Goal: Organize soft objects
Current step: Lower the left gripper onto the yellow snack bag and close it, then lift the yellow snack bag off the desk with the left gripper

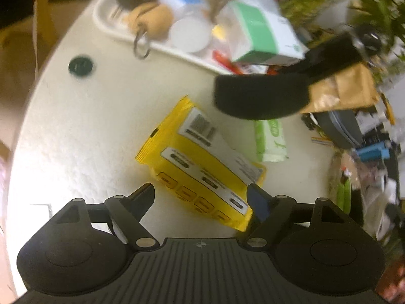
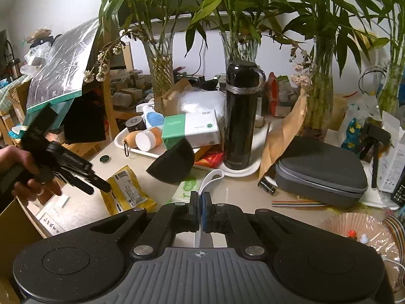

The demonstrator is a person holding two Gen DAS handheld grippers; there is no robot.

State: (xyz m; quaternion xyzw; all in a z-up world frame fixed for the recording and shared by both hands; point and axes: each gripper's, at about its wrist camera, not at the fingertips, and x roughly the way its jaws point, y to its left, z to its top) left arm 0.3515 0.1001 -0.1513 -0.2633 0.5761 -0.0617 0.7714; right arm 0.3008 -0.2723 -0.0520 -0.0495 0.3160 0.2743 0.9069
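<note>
Cluttered pale tabletop [image 1: 88,126], backed by glass vases of leafy green plants [image 2: 227,0] and crowded with a black flask [image 2: 240,116], a grey zip case [image 2: 321,167], a green-and-white box [image 1: 263,35] and a white tray [image 1: 101,22] full of small items. Near the table's front edge, flat and label-up, a yellow pouch [image 1: 202,167], clear of the tray and well apart from a small dark disc [image 1: 80,65] off to its far left. Just beyond the pouch's far corner, a green-printed soft pack [image 1: 270,136], partly under a black dome-shaped object [image 1: 260,96] leaning toward the tray. Left gripper [image 1: 202,195], gripped by a bare hand [image 2: 25,174] at the left edge of the right wrist view, angled steeply down over the pouch with jaws wide apart, one finger on each side of its near end; contact with the pouch impossible to tell, nothing pinched between the pads. Right gripper [image 2: 201,202] low over the table on the near side of the soft pack, jaws pressed together on a white strap [image 2: 214,174], the strap looping up and forward out of the pads. Left wrist view blurred toward its upper edge, tray contents there hard to make out.
</note>
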